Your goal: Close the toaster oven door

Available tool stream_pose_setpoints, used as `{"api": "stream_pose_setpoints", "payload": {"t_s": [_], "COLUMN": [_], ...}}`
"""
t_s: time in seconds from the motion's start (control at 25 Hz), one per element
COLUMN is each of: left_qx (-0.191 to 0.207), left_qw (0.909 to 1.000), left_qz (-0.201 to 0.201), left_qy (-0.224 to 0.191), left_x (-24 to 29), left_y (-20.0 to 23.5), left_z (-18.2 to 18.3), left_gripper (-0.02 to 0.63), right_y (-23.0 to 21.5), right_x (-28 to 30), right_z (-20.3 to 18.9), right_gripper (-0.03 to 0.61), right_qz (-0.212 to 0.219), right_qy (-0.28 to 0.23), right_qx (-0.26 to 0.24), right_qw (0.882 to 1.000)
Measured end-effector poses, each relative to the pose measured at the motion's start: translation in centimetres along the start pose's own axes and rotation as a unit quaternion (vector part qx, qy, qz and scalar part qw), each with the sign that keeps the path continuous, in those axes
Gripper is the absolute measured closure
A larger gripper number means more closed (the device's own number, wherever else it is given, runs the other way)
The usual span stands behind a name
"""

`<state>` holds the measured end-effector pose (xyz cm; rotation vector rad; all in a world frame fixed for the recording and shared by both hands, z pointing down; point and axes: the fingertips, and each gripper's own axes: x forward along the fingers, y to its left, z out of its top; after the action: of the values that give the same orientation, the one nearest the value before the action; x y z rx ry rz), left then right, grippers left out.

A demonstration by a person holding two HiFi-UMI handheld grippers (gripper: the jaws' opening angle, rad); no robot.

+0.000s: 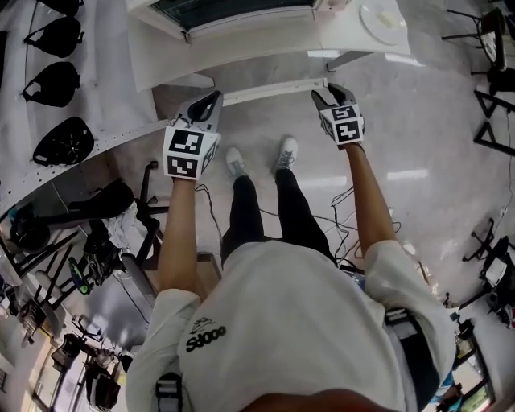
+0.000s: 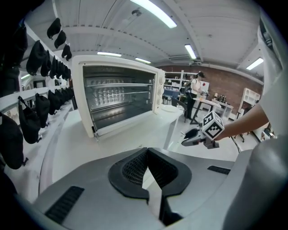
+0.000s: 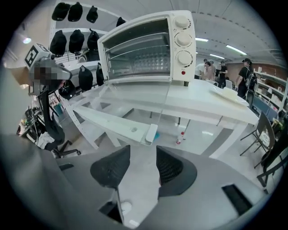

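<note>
The white toaster oven [image 3: 148, 45] stands on a white table [image 3: 207, 105], with three knobs on its right side. Its glass door [image 1: 233, 10] hangs open, folded down flat in front of the cavity, and the wire racks [image 2: 117, 96] show inside. My left gripper [image 1: 211, 102] hovers in front of and below the table edge; its pads meet at the tips [image 2: 146, 157] with nothing between them. My right gripper [image 1: 330, 92] is level with it to the right, also short of the table. Its jaws [image 3: 143, 155] stand open and empty.
Black caps [image 1: 60, 80] hang on a white panel to the left. A plate [image 1: 382, 20] lies on the table to the right of the oven. A white crossbeam [image 3: 117, 119] runs under the table, and a small bottle [image 3: 179, 140] stands on the floor. People [image 2: 195, 87] stand far behind.
</note>
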<state>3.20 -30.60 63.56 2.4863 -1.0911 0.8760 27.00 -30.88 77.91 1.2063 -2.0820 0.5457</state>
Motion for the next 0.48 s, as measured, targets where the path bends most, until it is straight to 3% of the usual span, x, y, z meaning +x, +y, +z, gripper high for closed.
{"api": "stream_pose_setpoints", "payload": {"t_s": [0.48], "left_qx": [-0.014], "left_qw": [0.9998], "left_qz": [0.010], "left_qy": [-0.011], "left_x": [-1.6], "left_y": [1.3], "left_z": [-1.1], "left_gripper": [0.595], "right_y": [0.8], "right_x": [-0.2], "right_z": [2.2], "right_gripper": [0.417], "right_qz": [-0.006], "right_qy": [-0.029], "right_qx": [-0.013], "right_qw": [0.999]}}
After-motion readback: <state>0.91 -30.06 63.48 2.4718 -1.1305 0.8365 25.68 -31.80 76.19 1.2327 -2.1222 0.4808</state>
